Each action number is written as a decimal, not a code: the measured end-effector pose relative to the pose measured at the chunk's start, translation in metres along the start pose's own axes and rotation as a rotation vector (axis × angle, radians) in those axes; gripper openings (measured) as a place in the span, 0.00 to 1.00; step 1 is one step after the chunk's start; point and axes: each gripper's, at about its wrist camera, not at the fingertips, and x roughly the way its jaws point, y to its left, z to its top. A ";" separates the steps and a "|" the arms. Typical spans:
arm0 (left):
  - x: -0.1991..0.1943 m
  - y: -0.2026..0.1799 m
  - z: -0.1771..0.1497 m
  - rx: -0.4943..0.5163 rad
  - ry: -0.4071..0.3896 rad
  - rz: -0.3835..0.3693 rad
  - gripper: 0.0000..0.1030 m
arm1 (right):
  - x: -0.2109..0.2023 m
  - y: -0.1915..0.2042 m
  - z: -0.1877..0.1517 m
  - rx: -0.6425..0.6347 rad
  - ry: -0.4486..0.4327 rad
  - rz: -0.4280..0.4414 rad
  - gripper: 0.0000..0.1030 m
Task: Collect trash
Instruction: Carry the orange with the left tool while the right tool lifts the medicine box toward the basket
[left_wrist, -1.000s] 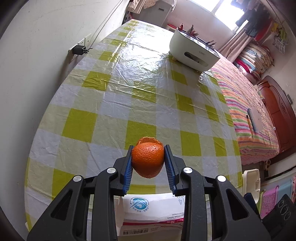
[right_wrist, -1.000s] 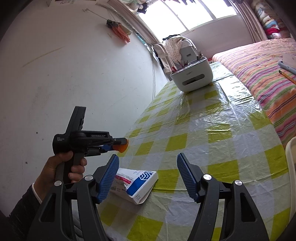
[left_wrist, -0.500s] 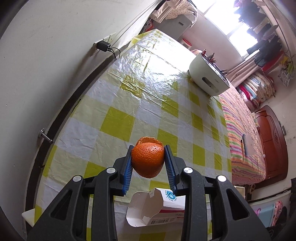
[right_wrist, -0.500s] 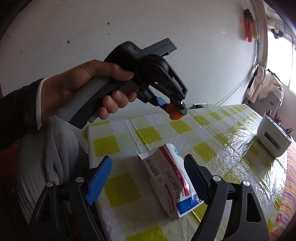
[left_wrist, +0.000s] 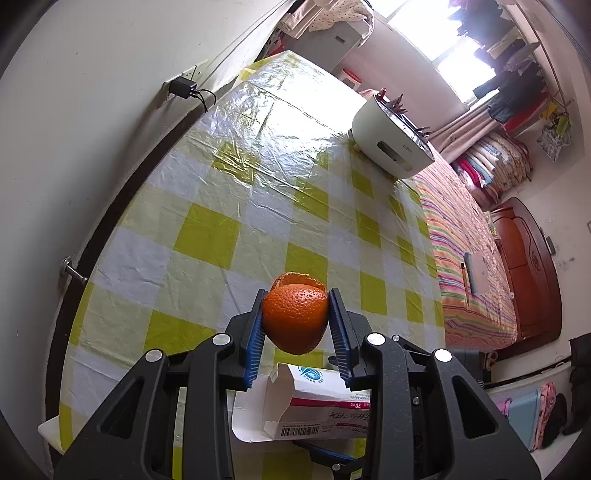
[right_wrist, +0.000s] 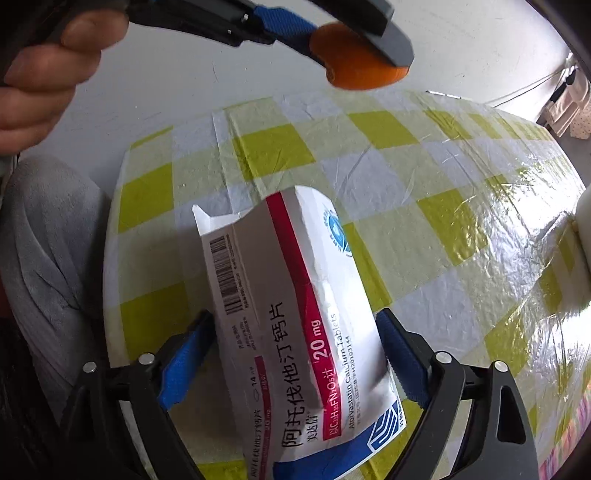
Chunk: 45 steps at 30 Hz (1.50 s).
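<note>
Pinching orange peel (left_wrist: 294, 320) in my left gripper (left_wrist: 295, 325), above the checked tablecloth (left_wrist: 236, 206) | my right gripper (right_wrist: 295, 354), jaws just widened, straddles the open medicine box (right_wrist: 295, 332) lying near the table's edge | pads beside its sides, contact unclear

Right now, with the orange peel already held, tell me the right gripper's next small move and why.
Probably close the right gripper on the medicine box. Its jaws have just been opening and now straddle the box, which lies on the checked tablecloth with its end flap open; the pads do not seem to press it yet. The left gripper is occupied, clamping the orange peel.
</note>
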 end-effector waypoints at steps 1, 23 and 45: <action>0.000 0.001 0.000 -0.001 0.001 -0.001 0.31 | 0.000 -0.002 -0.001 0.015 -0.008 -0.003 0.86; 0.005 -0.028 -0.004 0.048 -0.029 -0.002 0.31 | -0.097 -0.018 -0.096 0.512 -0.533 -0.149 0.73; 0.021 -0.099 -0.023 0.210 -0.121 0.058 0.31 | -0.209 -0.032 -0.209 0.890 -0.875 -0.459 0.73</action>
